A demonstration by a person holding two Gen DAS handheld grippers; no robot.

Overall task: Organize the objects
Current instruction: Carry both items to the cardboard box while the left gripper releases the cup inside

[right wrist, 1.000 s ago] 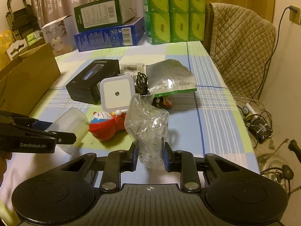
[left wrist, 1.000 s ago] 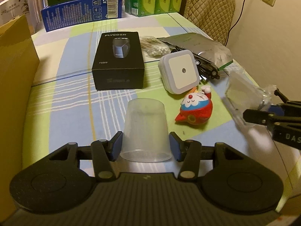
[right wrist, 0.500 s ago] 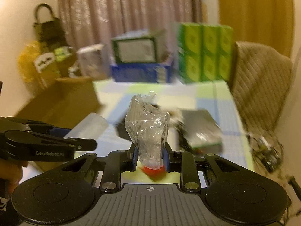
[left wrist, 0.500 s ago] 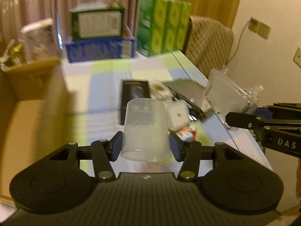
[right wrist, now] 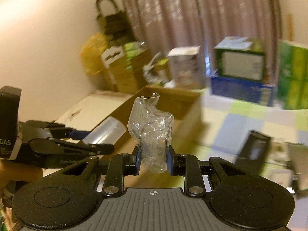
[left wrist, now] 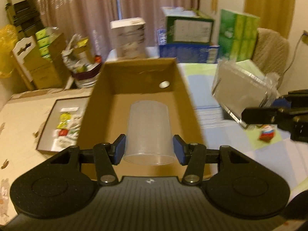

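My left gripper holds the plastic cup over the cardboard box — my right gripper, with its plastic bag, sits right of it, above the table.

1 plastic cup, 1 clear bag, 1 cardboard box, 2 grippers.

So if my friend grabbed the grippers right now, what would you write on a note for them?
Left hand-held gripper: shut on the translucent plastic cup, upside down, held above the open cardboard box.
Right hand-held gripper: shut on the crinkly clear plastic bag, in the air beside the box.
Done: both things are picked up and brought to the box; the part of the box's inside on view is bare.
Left: lower each one into the box and let go, then go back for the red toy and the black box on the checked tablecloth.
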